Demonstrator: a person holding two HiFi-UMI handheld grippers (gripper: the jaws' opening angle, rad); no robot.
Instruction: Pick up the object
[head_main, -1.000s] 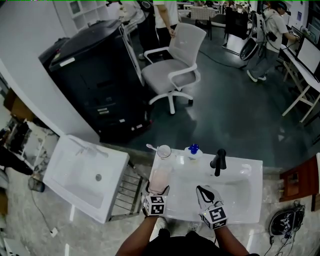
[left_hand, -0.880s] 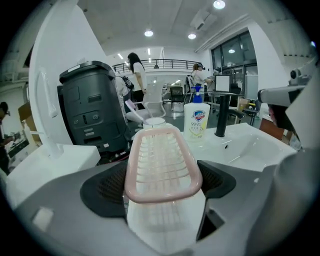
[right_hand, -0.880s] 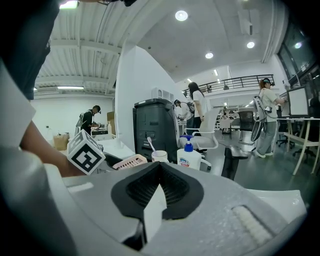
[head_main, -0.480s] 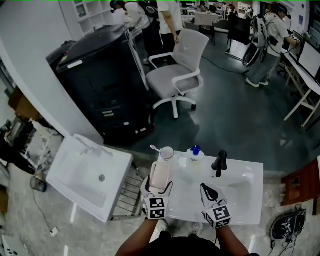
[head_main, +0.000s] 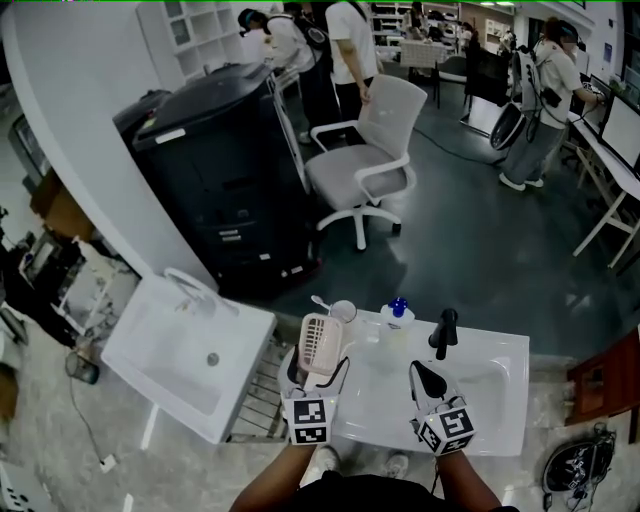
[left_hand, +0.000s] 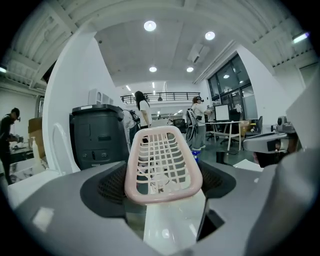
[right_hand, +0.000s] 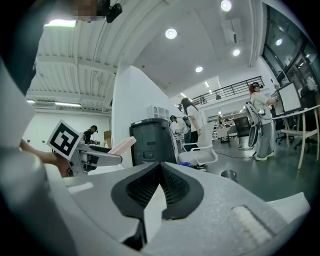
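the pink plastic basket (head_main: 320, 343) with a grid of holes is up in the air, tipped on its end, over the left end of the white sink top (head_main: 490, 402). our left gripper (head_main: 319, 377) holds it, with the jaws squeezing the two sides of its lower rim. we think it is very light and a bit bendy, so a soft squeeze is enough. a hard one could bend or crack the thin bars. the thick rim is the best place to hold, because the bars are weak. we can see right through the basket (left_hand: 162, 165) and nothing is in it. our right gripper (head_main: 428, 383) hangs over the sink with its jaws pressed together, holding nothing. behind the basket stands a clear cup (head_main: 342, 311) with a white stick (head_main: 319, 302) in it. next to that are a small bottle with a blue cap (head_main: 398, 308) and a black tap (head_main: 445, 330).
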